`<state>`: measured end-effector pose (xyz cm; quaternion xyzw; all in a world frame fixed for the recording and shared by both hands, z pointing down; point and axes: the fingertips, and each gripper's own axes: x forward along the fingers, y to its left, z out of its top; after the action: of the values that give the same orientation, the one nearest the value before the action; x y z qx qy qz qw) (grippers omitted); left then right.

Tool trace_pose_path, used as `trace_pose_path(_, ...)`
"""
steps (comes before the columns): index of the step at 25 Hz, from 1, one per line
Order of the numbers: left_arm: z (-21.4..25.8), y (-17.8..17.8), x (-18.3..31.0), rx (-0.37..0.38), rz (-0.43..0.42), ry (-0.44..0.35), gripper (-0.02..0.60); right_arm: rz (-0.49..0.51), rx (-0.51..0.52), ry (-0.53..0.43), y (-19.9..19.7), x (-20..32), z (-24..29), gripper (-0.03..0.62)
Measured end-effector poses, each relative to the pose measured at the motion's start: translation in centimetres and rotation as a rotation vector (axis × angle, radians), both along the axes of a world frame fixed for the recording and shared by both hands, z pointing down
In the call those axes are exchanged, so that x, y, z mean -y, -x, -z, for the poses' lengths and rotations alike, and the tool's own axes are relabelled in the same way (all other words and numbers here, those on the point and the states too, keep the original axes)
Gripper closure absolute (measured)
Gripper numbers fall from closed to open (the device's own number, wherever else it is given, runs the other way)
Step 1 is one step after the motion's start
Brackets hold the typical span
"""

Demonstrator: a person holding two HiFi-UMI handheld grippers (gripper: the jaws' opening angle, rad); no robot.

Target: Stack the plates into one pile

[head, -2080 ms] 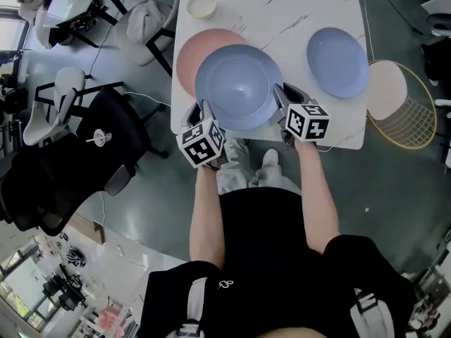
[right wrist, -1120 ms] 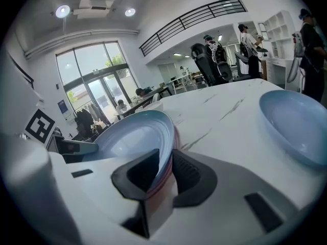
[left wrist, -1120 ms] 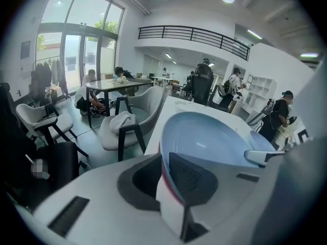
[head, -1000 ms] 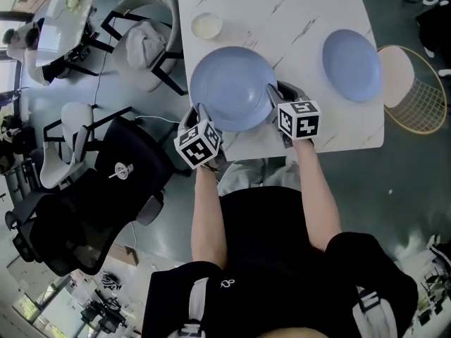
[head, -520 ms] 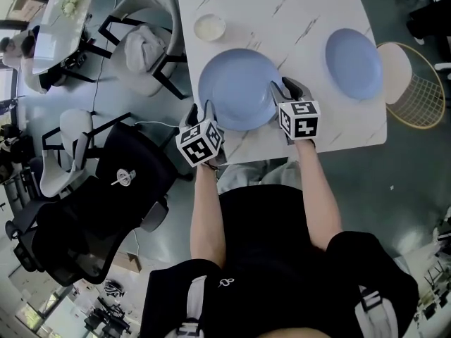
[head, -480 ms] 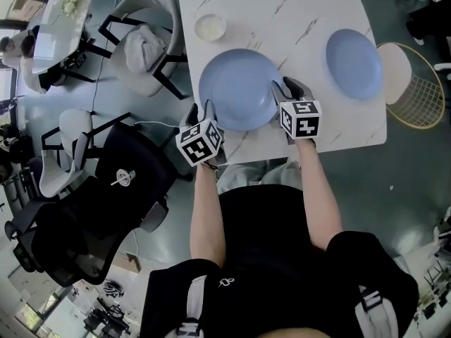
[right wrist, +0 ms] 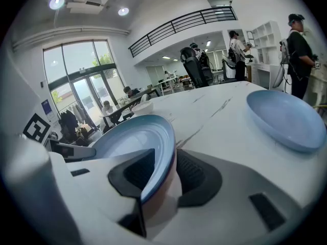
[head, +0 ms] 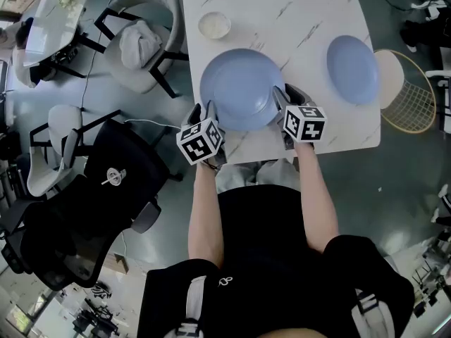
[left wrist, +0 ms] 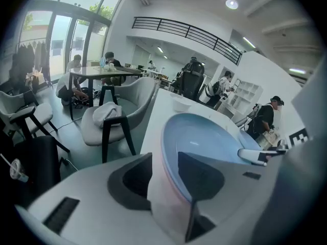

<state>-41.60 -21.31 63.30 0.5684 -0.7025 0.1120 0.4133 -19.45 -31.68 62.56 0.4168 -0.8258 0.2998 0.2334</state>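
A large blue plate (head: pixel 239 86) lies on a pink plate, which shows only as a pinkish rim (left wrist: pixel 167 198) under it near the table's front edge. A smaller blue plate (head: pixel 350 60) lies alone at the right. My left gripper (head: pixel 204 110) is at the stack's left front rim and my right gripper (head: pixel 282 96) at its right rim. In the left gripper view the rim (left wrist: pixel 204 137) runs between the jaws, and in the right gripper view the rim (right wrist: pixel 133 137) does the same. Both pairs of jaws stand wide and are closing slightly, the pads not clamped.
The white marble table (head: pixel 296 20) carries a small white bowl (head: pixel 214 25) at its far left. A gold wire basket (head: pixel 405 94) stands off the right edge. A grey chair (head: pixel 137 44) and a black office chair (head: pixel 106 182) stand to the left.
The large blue plate has moved left over the pink plate and now covers it. Both grippers stay at its rim and have eased their hold.
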Motion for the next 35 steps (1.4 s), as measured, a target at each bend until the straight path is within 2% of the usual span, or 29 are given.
trace_pose_path(10, -1.4, -0.8, -0.1, 0.002, -0.025, 0.057, 0.465, -0.032, 0.027, 0.045, 0.2, -0.5, -1.4, 0.485)
trace_pose_path(16, -1.3, -1.1, -0.4, 0.013, 0.009, 0.086, 0.469, -0.008, 0.05, 0.066, 0.2, 0.0, -1.7, 0.491)
trace_pose_path(22, -1.2, -1.6, -0.8, -0.016, 0.071, 0.094, 0.479, -0.04, 0.105, 0.111, 0.0, 0.7, -1.5, 0.52)
trace_pose_path(26, -0.5, -2.7, -0.5, 0.008, 0.062, 0.092, 0.48, -0.04, 0.132, 0.125, -1.1, 1.0, -1.4, 0.52)
trace_pose_path(30, 0.5, -4.3, 1.0, 0.023, 0.067, 0.068, 0.48, -0.039, 0.132, 0.105, -2.9, 2.3, -0.5, 0.52)
trace_pose_path(35, 1.7, -7.0, 3.0, 0.032, 0.034, 0.051, 0.479, -0.062, 0.144, 0.083, -5.7, 3.9, 1.0, 0.52)
